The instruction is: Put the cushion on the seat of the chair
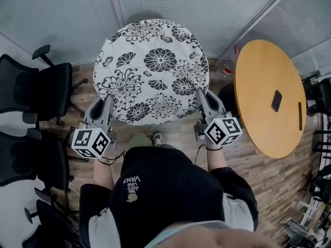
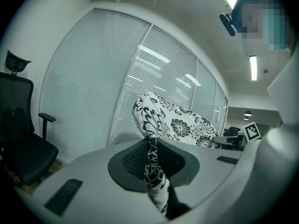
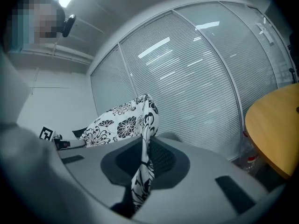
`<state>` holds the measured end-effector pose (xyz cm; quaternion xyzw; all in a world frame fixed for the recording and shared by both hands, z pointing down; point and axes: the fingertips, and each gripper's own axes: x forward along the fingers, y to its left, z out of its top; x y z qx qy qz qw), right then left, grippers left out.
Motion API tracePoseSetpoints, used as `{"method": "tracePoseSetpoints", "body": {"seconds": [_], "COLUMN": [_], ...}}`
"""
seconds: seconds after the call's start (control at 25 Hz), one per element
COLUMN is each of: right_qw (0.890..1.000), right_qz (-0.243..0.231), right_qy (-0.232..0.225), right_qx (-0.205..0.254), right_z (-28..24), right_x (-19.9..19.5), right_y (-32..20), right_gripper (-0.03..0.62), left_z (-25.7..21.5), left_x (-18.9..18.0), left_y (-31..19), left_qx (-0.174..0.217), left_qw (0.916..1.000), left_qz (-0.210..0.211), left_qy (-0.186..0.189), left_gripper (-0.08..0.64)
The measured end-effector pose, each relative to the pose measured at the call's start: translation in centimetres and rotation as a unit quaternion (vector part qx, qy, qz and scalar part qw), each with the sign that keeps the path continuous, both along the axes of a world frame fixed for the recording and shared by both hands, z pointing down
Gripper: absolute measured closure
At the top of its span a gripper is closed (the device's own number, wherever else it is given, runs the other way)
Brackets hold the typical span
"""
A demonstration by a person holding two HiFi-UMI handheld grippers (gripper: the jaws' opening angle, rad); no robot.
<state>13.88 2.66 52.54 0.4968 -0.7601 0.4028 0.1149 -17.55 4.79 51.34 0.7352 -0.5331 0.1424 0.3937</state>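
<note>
"Since the job is only to get it onto a seat, why hold the round white cushion with the black flower print (image 1: 152, 68) up in the air, out in front of the person?"

"Looks like carrying to me. The left gripper (image 1: 106, 111) has the near rim on its left side and the right gripper (image 1: 202, 101) has the near rim on its right. So the cushion hangs spread open between them, above the wooden plank floor (image 1: 181, 133), resting on nothing."

"Are the jaws really biting?"

"Yes. In the left gripper view they're narrow, pressed on a fold of the printed cloth, and it's the same in the right gripper view. Two pinches stop a floppy thing drooping or spinning, I'd guess."

"And the chair?"

"The black mesh office chairs (image 1: 49, 89) stand off to the left, well apart from the cushion. Nothing's on a seat yet, so I'd expect a swing that way, then a lowering."

"The round wooden table (image 1: 269, 87)?"

"It's on the right, apart from the cushion. I'd say it plays no part."
</note>
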Motion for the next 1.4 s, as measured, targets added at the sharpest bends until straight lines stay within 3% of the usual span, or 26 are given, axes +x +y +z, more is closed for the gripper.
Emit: {"method": "tracePoseSetpoints", "body": {"seconds": [0.64, 1.4], "right_qw": [1.0, 1.0], "right_qz": [-0.014, 0.008], "right_qy": [-0.027, -0.001], "right_qx": [-0.005, 0.008], "right_z": [0.8, 0.0], "right_x": [0.3, 0.1], "right_y": [-0.2, 0.1], "right_gripper": [0.558, 0.557], "left_z": [-1.2, -0.6], "left_x": [0.7, 0.2], "left_y": [0.2, 0.0], "left_qx": [-0.002, 0.006], "left_qw": [0.9995, 1.0], "left_qz": [-0.009, 0.004], "left_qy": [-0.03, -0.003], "left_gripper": [0.514, 0.514]}}
